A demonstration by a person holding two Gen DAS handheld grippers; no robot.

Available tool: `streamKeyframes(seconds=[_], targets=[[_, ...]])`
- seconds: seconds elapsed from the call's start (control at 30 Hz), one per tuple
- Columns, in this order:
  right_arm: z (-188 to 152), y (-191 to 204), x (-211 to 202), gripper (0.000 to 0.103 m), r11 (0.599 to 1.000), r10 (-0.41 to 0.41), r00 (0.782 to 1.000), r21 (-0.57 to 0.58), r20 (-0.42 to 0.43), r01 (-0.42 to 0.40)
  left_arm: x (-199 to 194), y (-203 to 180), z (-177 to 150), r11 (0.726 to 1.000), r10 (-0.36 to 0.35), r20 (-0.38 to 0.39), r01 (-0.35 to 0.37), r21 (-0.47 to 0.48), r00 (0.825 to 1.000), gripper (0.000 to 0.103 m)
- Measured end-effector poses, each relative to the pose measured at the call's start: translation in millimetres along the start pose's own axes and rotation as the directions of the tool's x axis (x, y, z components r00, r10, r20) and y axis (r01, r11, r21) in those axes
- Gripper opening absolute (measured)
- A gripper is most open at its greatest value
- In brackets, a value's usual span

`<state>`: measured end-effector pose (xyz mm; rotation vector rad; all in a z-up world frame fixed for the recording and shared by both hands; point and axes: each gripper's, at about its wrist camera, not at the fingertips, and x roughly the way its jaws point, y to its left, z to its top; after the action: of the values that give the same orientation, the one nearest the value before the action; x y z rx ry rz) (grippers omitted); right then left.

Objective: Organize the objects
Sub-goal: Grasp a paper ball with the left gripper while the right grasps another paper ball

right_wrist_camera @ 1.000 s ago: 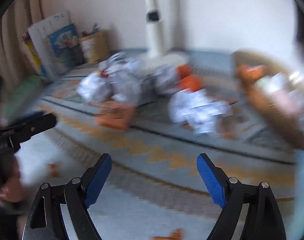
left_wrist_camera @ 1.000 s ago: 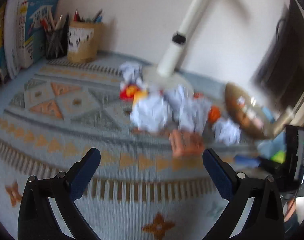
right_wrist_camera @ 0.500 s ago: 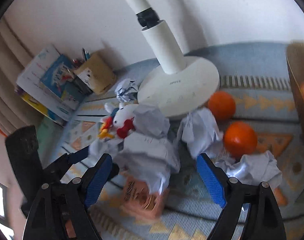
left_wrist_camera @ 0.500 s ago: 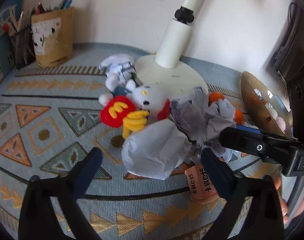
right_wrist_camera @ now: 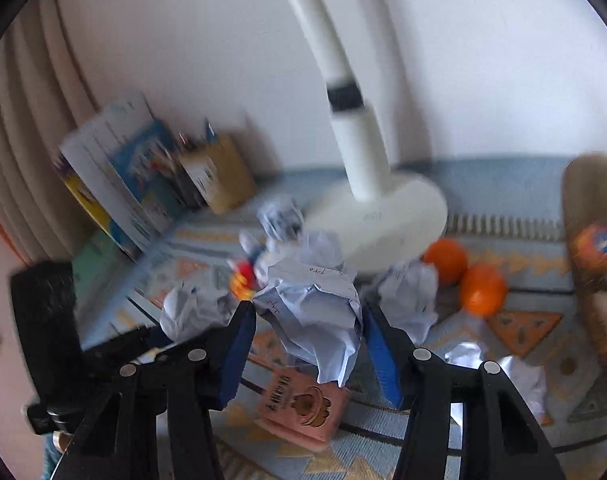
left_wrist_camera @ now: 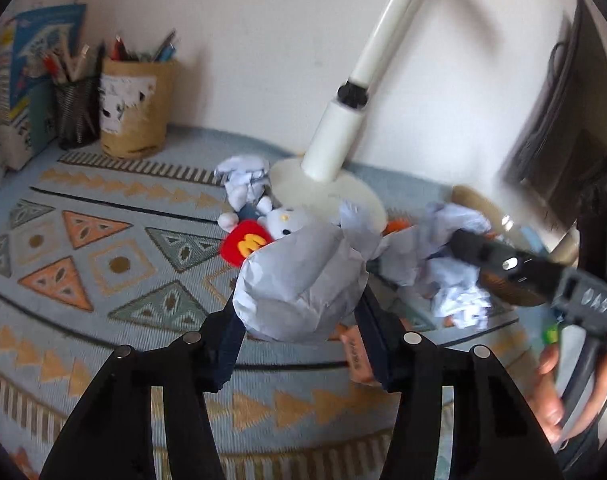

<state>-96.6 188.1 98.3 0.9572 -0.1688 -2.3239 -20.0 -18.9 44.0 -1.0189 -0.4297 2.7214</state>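
Left gripper (left_wrist_camera: 299, 320) clamps crumpled paper ball (left_wrist_camera: 299, 284), jaws just closing; plush toy (left_wrist_camera: 263, 228), lamp base (left_wrist_camera: 343, 196) behind. Right gripper (right_wrist_camera: 309, 344) squeezes another paper wad (right_wrist_camera: 315, 312); oranges (right_wrist_camera: 483, 288) right, pink box (right_wrist_camera: 303, 408) beneath.

right gripper (right_wrist_camera: 309, 332) | clamped on crumpled paper (right_wrist_camera: 315, 312) | jaws just closing

plush toy (left_wrist_camera: 263, 236): yellow "M" on red | right hand-held gripper (left_wrist_camera: 403, 268): possibly "DAS"

Paper ball (left_wrist_camera: 299, 284) before plush toy (left_wrist_camera: 279, 222), lamp base (left_wrist_camera: 331, 194) behind, pen holder (left_wrist_camera: 133, 106) far left
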Motion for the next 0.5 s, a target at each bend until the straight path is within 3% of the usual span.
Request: streamKeyframes(seconds=[0.1,0.2,0.3,0.33,0.43,0.5], targets=[[-14,10,-39,0.054,0.999,-0.018,1.000,-0.051,0.019,0.019,-22,-10,-18,1.000,0.014,0.004,-0.014,0.003,1.000,0.050],[-53,10,-60,0.055,0.995,-0.043,0.998,-0.097,-0.046,0.038,-34,-24,-40,0.995,0.096,0.007,-0.096,0.033,0.995,0.050],[-97,7,-66,0.055,0.978,-0.139,0.986,-0.168,-0.095,0.122,-34,-26,-53,0.987,0.156,0.003,-0.156,0.043,0.988,0.050],[-108,3,-66,0.055,0.979,-0.143,0.983,-0.164,-0.115,0.123,-32,-26,-58,0.984,0.174,-0.007,-0.174,0.050,0.985,0.050],[-125,-9,-70,0.056,0.987,-0.113,0.988,-0.123,-0.108,0.099,-33,-36,-62,0.984,0.129,-0.002,-0.127,0.122,0.992,0.051],[-129,-15,-70,0.060,0.992,-0.098,0.989,-0.092,-0.111,0.088,-26,-42,-64,0.972,0.166,-0.015,-0.161,0.170,0.986,0.051]])
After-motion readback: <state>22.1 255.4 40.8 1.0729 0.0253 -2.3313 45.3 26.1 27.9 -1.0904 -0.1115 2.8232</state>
